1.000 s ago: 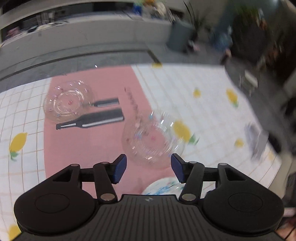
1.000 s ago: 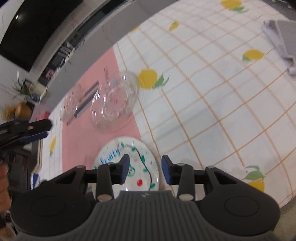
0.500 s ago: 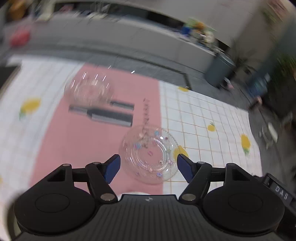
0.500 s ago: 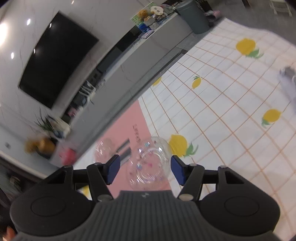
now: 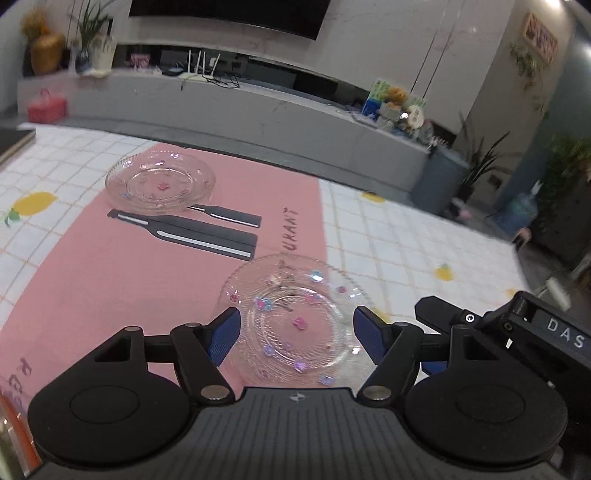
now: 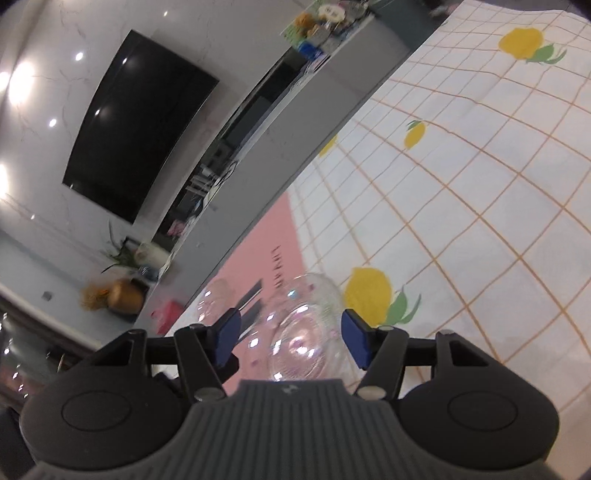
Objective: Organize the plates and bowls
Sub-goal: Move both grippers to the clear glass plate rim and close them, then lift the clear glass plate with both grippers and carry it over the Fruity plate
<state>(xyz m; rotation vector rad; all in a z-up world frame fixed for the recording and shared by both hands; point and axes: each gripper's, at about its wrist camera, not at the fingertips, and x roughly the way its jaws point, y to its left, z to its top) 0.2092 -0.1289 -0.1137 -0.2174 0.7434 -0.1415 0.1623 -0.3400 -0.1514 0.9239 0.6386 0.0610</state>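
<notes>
A dark television (image 5: 225,16) hangs on a pale marble wall (image 5: 388,48) above a long grey console (image 5: 236,107) with plants.

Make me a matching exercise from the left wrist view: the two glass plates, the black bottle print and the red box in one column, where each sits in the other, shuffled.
Things:
1. near glass plate
2. far glass plate
3. black bottle print
4. red box

Places:
A. on the grey ledge beyond the table
B. printed flat on the pink mat, between the two plates
C. at the far end of the pink mat
D. in front of the left gripper, between its open fingers in this view

Pairs: 1-D, 2-C, 3-B, 4-A
</notes>
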